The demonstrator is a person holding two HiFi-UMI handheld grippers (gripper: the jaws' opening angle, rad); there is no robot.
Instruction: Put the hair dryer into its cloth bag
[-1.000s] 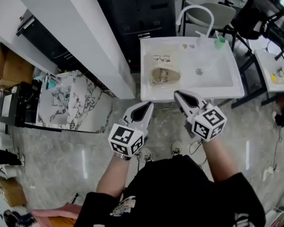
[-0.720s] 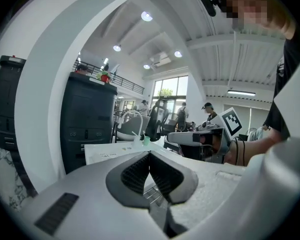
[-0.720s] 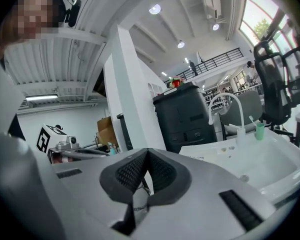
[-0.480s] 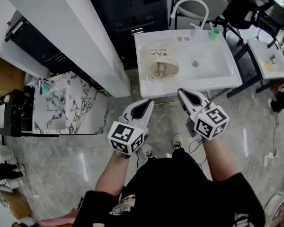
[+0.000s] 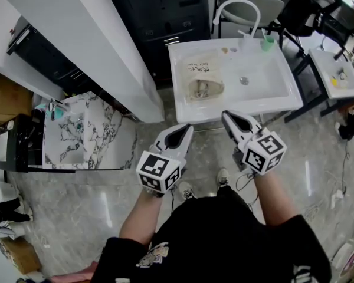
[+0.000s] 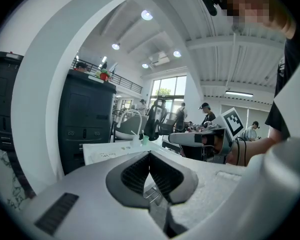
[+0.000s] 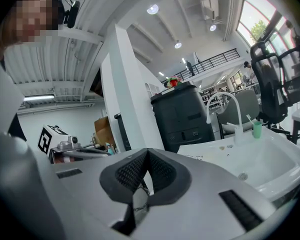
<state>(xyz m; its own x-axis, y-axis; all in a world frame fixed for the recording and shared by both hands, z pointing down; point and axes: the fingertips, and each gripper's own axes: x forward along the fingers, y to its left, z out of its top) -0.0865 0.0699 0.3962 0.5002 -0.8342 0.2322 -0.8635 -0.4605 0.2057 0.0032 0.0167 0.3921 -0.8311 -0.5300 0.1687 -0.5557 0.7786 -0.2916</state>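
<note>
A beige cloth bag (image 5: pixel 202 78) with print on it lies on the left side of a white sink unit (image 5: pixel 265 102); something bulky shows in its open mouth, and I cannot tell if that is the hair dryer. My left gripper (image 5: pixel 184 128) is shut and empty, held above the floor just short of the sink's front edge. My right gripper (image 5: pixel 227 116) is also shut and empty, beside it to the right, its tip near the sink's front rim. In the left gripper view the bag (image 6: pixel 107 155) lies flat on the sink top ahead.
A curved white faucet (image 5: pixel 239 9) and a green cup (image 5: pixel 267 39) stand at the back of the sink. A white wall panel (image 5: pixel 94 46) runs diagonally on the left, a black cabinet (image 5: pixel 159 16) behind. A marble-patterned top (image 5: pixel 85 131) sits left; chairs and a small table stand right.
The view has shifted a little, so the sink now sits slightly higher and further left in the picture. Both grippers stay shut and hold about the same place before the sink.
</note>
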